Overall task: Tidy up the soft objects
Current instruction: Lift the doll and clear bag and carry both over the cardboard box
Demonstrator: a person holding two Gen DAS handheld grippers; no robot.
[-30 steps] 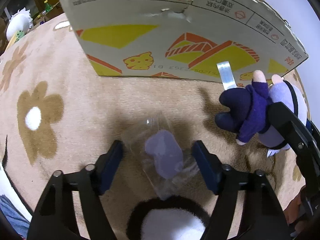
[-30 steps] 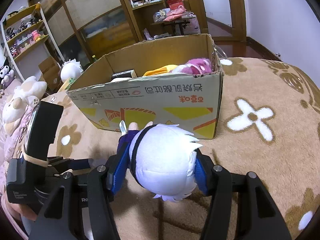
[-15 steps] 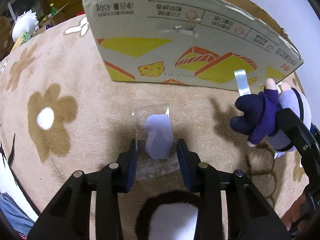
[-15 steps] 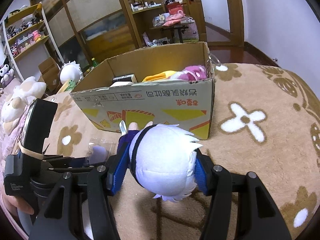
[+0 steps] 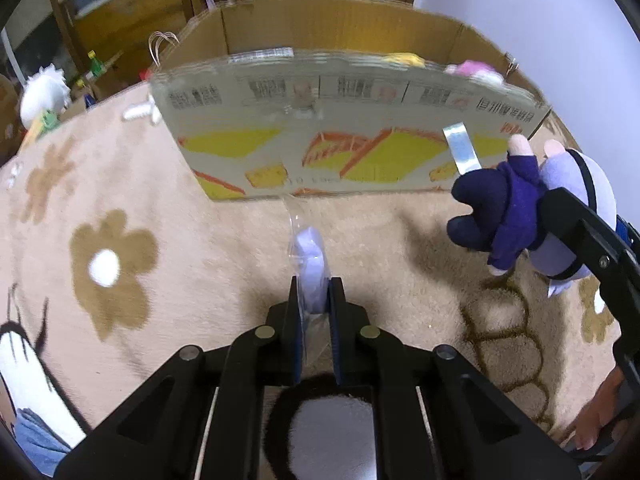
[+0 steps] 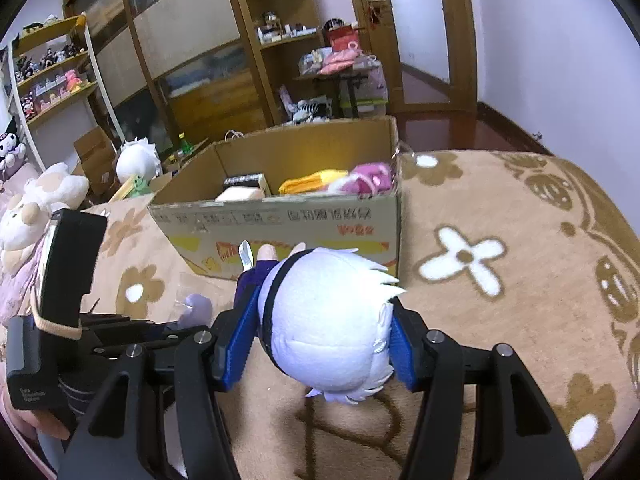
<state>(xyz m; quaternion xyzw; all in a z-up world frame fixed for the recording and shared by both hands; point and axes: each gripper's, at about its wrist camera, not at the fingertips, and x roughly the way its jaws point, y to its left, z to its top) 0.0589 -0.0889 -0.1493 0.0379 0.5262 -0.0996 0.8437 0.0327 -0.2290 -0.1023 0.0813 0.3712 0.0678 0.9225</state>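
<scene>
Tan rug [image 6: 520, 240] with brown and white flower motifs covers the foreground. Dark wooden floor [image 6: 448, 130] beyond. Pale lilac walls [image 6: 560, 60]. Wooden door [image 6: 416, 32] at rear; wood cabinet [image 6: 192, 56], open shelves [image 6: 56, 76] left holding small toys.

We record a lived-in room of a private home. A beige carpet [image 6: 520, 264] with brown and white flower patterns covers the floor. At 12 o'clock in the right wrist view stands a wooden wall cabinet [image 6: 224, 60] with cluttered open shelves; a wooden door [image 6: 416, 32] is at 1 o'clock. At 9 to 10 o'clock, a shelf rack [image 6: 56, 76] displays small plush figures, with larger plush toys [image 6: 44, 200] beneath. An open cardboard box [image 6: 296, 216] holding soft items sits on the carpet.
</scene>
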